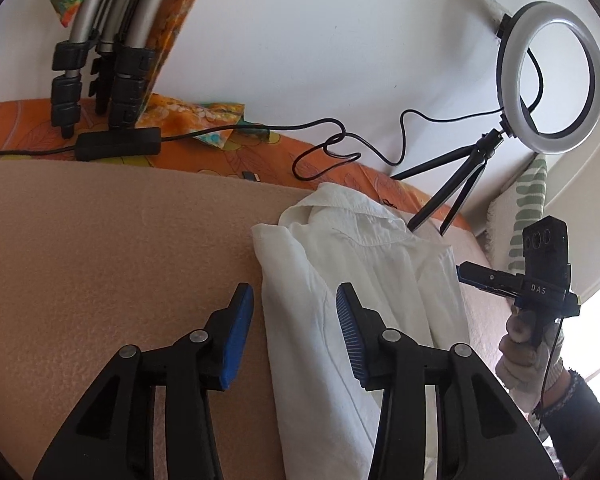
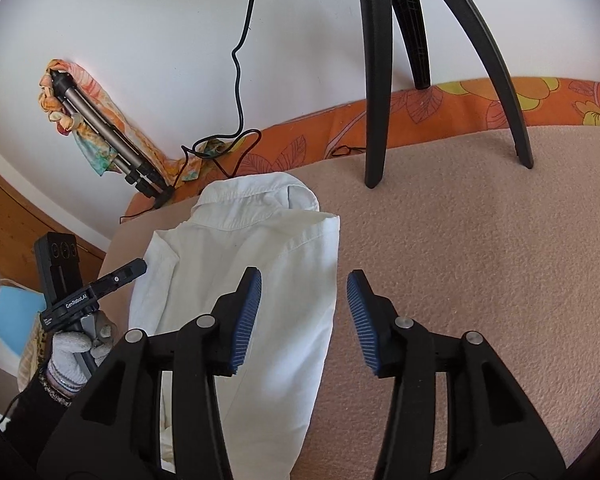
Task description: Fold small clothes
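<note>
A white collared shirt (image 1: 364, 264) lies folded into a long narrow strip on a beige blanket (image 1: 120, 248), collar at the far end. My left gripper (image 1: 296, 300) is open and empty, straddling the shirt's left edge from above. In the right wrist view the shirt (image 2: 260, 248) lies left of centre. My right gripper (image 2: 304, 288) is open and empty, over the shirt's right edge. Each gripper shows in the other's view: the right one (image 1: 470, 274) beside the shirt's right side, the left one (image 2: 138, 268) at its left side.
A ring light (image 1: 552, 76) on a small black tripod (image 1: 456, 196) stands at the blanket's far right, its legs (image 2: 380, 80) close ahead in the right wrist view. A folded metal tripod (image 1: 96, 68) leans on the white wall. A black cable (image 1: 340, 148) crosses the orange floral sheet (image 1: 28, 124).
</note>
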